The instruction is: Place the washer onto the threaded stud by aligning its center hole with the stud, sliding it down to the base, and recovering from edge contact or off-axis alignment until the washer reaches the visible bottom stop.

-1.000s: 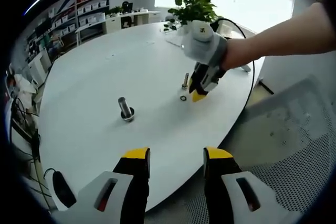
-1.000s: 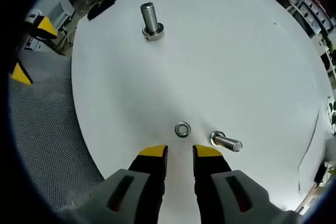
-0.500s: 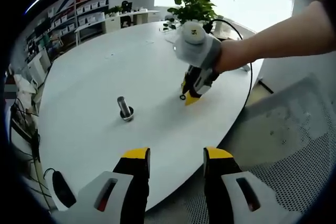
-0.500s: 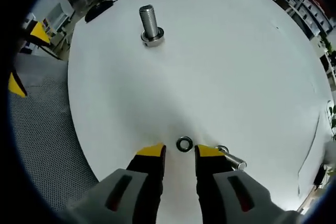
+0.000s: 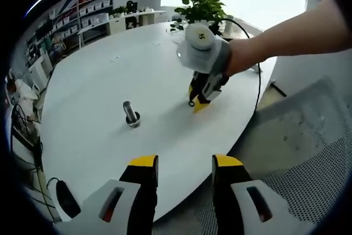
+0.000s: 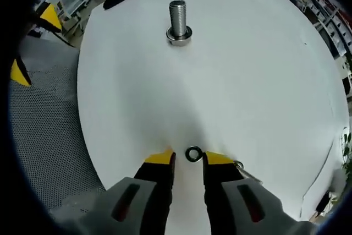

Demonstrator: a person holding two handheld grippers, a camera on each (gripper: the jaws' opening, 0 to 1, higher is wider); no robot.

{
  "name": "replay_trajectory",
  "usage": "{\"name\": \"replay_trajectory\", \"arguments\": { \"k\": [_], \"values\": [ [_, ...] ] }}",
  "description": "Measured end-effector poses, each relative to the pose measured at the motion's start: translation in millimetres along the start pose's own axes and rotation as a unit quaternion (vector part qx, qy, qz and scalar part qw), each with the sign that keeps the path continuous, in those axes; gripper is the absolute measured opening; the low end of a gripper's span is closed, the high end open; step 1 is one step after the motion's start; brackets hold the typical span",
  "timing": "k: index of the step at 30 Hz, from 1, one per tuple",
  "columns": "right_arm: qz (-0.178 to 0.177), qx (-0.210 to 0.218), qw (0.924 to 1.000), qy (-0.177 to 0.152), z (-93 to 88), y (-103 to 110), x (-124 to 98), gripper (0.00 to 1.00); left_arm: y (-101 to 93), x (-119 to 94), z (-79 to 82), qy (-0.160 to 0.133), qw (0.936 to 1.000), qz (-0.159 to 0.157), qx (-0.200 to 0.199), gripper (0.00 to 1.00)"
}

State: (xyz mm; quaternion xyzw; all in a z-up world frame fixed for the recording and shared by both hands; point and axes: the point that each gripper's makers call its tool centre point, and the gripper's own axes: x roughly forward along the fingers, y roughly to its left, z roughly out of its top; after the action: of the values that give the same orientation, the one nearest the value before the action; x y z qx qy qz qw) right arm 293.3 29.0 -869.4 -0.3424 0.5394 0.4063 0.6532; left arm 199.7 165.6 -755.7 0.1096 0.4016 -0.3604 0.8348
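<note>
One small washer lies flat on the white table, just ahead of the right tool, whose jaws stand narrowly parted and empty. Looks thin, rigid, light, slippery metal; pinch opposite rim edges. The stud stands upright, well apart. Left tool parted, empty.

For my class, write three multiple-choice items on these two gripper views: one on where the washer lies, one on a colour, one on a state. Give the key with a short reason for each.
1. Where does the washer lie?
A. On the threaded stud
B. Flat on the white table, just ahead of the right gripper
C. On the mesh floor

2. What colour are the gripper fingertips?
A. Yellow
B. Red
C. Blue

3. How does the large threaded stud stand?
A. Lying on its side
B. Upright on its base, nothing around it
C. Held in the left gripper

Key: 1 B, the ring sits on the tabletop before the open jaws; 2 A, the tips are yellow in both views; 3 B, it rises from its base far across the table.
</note>
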Motion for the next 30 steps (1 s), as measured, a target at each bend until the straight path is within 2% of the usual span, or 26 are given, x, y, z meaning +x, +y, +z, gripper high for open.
{"name": "replay_trajectory", "arguments": {
  "k": [5, 7, 8, 17, 19, 23, 25, 28, 30],
  "values": [
    [0.003, -0.029, 0.9986, 0.043, 0.5, 1.1, 1.6, 0.22, -1.3, 0.6, -0.3, 0.001, 1.0000, -0.003, -0.001, 0.38],
    [0.001, -0.048, 0.9974, 0.053, 0.8, 0.9, 1.1, 0.18, -1.1, 0.5, -0.4, 0.001, 1.0000, -0.003, -0.003, 0.38],
    [-0.007, -0.074, 0.9953, 0.061, 0.5, -2.3, 0.9, 0.16, -0.3, 0.1, -0.5, 0.001, 1.0000, -0.001, -0.003, 0.38],
    [-0.001, -0.060, 0.9950, 0.080, 0.7, -1.1, 2.9, 0.15, 1.0, -0.7, 0.7, -0.002, 1.0000, 0.001, -0.006, 0.38],
    [-0.004, -0.045, 0.9962, 0.075, 0.5, -0.6, 2.2, 0.15, 1.1, -0.8, 0.6, -0.002, 1.0000, 0.001, -0.006, 0.38],
    [-0.023, -0.044, 0.9967, 0.065, 0.2, 2.7, -0.1, 0.14, 1.7, -0.5, 0.1, -0.001, 1.0000, 0.002, -0.005, 0.38],
    [-0.035, -0.055, 0.9968, 0.045, 0.8, 2.5, -0.3, 0.14, 1.8, -0.7, -0.3, -0.001, 1.0000, 0.002, -0.005, 0.38],
    [-0.037, -0.016, 0.9992, 0.008, 0.1, 2.1, -1.1, 0.14, 2.1, -0.7, -0.1, -0.001, 1.0000, 0.003, -0.005, 0.38],
    [-0.032, -0.007, 0.9995, -0.007, -1.9, 0.7, -1.6, 0.14, 1.6, -1.0, 0.0, -0.001, 1.0000, 0.002, -0.005, 0.38]
  ]
}}
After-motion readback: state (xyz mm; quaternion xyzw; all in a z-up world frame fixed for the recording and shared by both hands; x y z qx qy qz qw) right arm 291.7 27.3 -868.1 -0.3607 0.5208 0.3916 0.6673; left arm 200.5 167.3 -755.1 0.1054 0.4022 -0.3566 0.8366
